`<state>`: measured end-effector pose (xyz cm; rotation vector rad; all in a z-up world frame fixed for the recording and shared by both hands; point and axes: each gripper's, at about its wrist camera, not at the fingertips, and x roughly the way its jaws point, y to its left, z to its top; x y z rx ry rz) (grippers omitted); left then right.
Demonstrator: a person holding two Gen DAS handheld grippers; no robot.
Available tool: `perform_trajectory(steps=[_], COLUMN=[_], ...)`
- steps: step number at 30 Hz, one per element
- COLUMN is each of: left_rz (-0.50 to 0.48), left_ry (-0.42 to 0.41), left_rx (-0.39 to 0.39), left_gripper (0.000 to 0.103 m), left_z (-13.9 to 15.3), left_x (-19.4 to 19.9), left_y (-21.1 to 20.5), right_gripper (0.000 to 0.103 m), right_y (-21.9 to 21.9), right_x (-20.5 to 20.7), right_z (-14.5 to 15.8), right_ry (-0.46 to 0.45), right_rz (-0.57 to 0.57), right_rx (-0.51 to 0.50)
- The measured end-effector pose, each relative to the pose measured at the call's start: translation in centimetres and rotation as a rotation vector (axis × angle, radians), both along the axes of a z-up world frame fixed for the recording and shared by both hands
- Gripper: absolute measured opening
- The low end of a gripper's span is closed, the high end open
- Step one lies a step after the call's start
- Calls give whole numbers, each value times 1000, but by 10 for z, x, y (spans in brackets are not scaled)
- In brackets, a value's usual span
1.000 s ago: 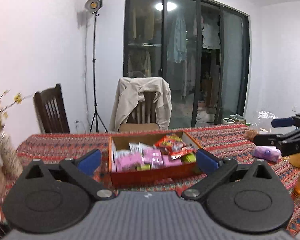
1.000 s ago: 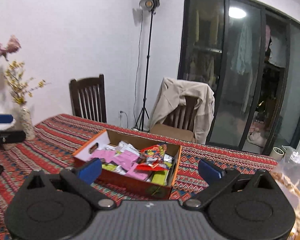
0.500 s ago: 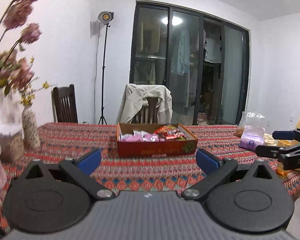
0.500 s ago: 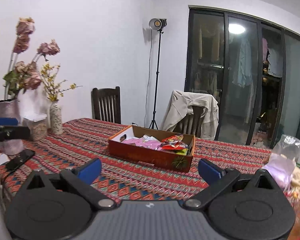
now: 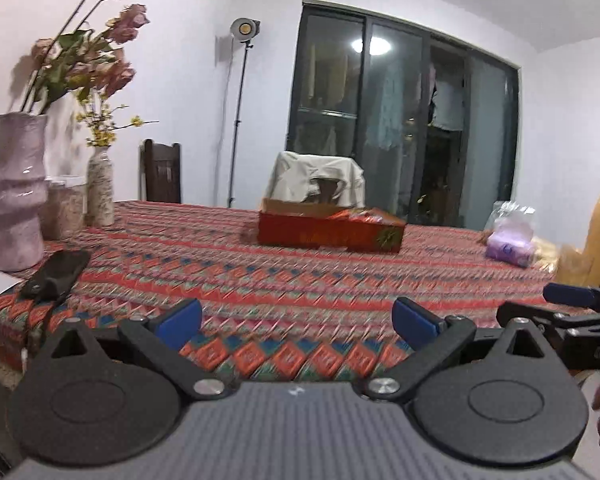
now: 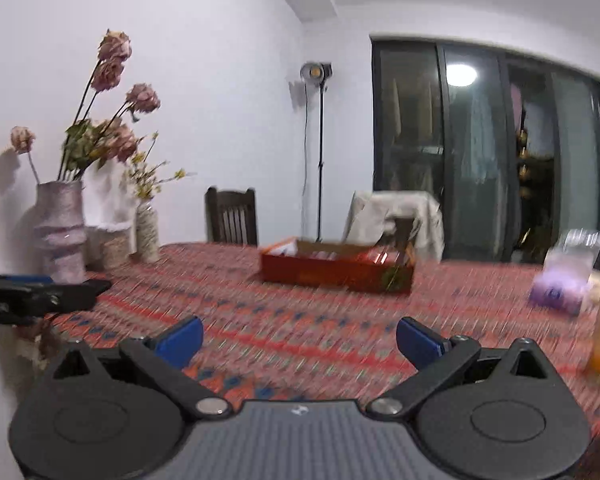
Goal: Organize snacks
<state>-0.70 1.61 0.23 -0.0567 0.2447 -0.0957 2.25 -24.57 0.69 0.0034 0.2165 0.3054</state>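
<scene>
Snack box (image 5: 330, 230) sits toward the table's (image 5: 260, 280) far edge, well apart from both grippers: left gripper (image 5: 298, 320) and right gripper (image 6: 298, 338) hold jaws spread, empty. Cardboard box looks stiff and light, its packets soft and crinkly; best pinched at a wall. Only the left view shows the phone (image 5: 56, 272) at the left edge; the right view shows into the box's open top

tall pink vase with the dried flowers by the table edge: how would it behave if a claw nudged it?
The pink vase is tall and narrow, with long stems leaning out well above its rim, so it probably tips rather than slides. Its glossy, wavy surface looks like ceramic: likely rigid, fairly heavy and breakable. It stands on the patterned tablecloth, which may drag and add to the tipping risk.
</scene>
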Motion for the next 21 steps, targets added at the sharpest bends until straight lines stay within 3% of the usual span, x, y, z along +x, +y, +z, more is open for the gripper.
perform_trajectory(steps=[7, 21], left_rz=[29, 5], left_ry=[28, 25], left_rx=[37, 57], left_gripper=[103, 103], left_z=[-13, -15], left_x=[6, 3], left_y=[1, -4], right_gripper=[103, 103], right_y=[22, 18], right_x=[-12, -7], right_z=[-53, -53], right_ry=[64, 54], right_rz=[-13, -58], right_rx=[14, 32])
